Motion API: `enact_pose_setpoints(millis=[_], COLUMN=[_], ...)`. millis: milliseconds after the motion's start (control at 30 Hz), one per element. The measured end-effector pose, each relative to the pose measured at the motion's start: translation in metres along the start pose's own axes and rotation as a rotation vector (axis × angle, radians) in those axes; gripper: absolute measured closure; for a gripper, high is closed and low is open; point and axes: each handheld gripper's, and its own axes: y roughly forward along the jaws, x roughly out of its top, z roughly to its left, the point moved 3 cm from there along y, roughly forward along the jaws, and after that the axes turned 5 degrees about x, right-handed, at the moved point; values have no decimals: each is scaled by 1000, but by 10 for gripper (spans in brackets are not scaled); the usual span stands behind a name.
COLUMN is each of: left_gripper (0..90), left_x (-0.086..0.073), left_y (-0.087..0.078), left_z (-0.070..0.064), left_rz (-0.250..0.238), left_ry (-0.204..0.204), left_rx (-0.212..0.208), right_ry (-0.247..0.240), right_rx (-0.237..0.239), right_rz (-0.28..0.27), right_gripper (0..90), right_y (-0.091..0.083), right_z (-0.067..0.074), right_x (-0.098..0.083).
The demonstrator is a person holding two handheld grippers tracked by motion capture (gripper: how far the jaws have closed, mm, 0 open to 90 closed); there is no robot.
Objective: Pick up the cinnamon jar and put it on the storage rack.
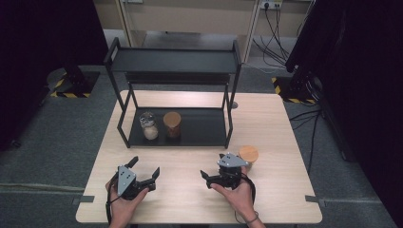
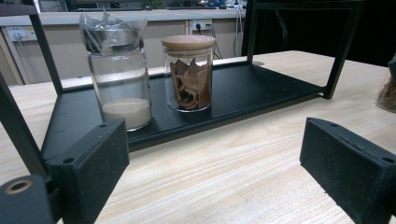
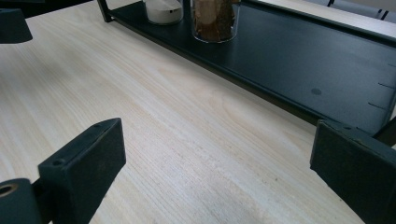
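Two jars already stand on the lower tray of the black rack: a glass jar with pale powder and, just beside it, a cork-lidded jar of brown pieces. A third jar with a cork lid remains on the table, in front of the rack's right post and just beside the right gripper. That gripper and the left gripper are both spread and empty. Judged about two-thirds done; the third jar is left. Tray space right of the stored jars is open; the rack's posts and front lip bound the approach.
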Motion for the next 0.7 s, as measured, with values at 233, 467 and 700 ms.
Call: enact_pose_setpoints(millis=[233, 467, 700], left_gripper=[76, 76, 76], left_x=[0, 0, 0], left_y=[0, 0, 0], left_z=[0, 0, 0], left_rz=[-1, -3, -2], left_ry=[1, 1, -3], left_rx=[1, 1, 0], right_ry=[14, 28, 48], right_rx=[16, 10, 0], right_rz=[-6, -15, -10], right_gripper=[37, 37, 38], right_y=[-11, -25, -36], right_z=[1, 4, 2], right_x=[-8, -16, -29])
